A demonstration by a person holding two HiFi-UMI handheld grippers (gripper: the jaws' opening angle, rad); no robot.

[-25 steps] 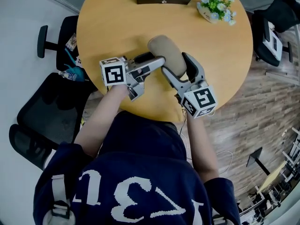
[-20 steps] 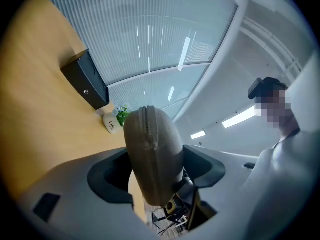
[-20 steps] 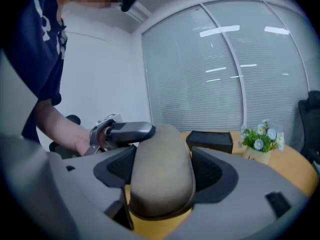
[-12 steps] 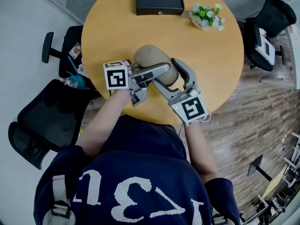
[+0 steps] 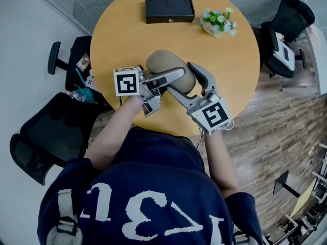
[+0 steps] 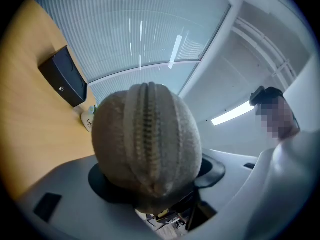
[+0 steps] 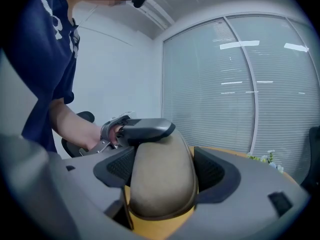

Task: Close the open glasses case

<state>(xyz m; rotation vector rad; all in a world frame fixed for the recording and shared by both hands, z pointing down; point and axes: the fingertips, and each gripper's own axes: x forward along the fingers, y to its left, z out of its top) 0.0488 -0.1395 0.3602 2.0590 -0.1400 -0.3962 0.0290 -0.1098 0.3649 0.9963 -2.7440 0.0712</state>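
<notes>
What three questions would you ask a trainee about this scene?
1. What sits between the jaws of both the left gripper and the right gripper? A) the case B) a mug C) a phone
2. True or false: the box and the flowers stand on the table, apart from the case.
3. Fill in: in the left gripper view, the case's ____ faces the camera.
Key: 1 A; 2 true; 3 zipper.
</notes>
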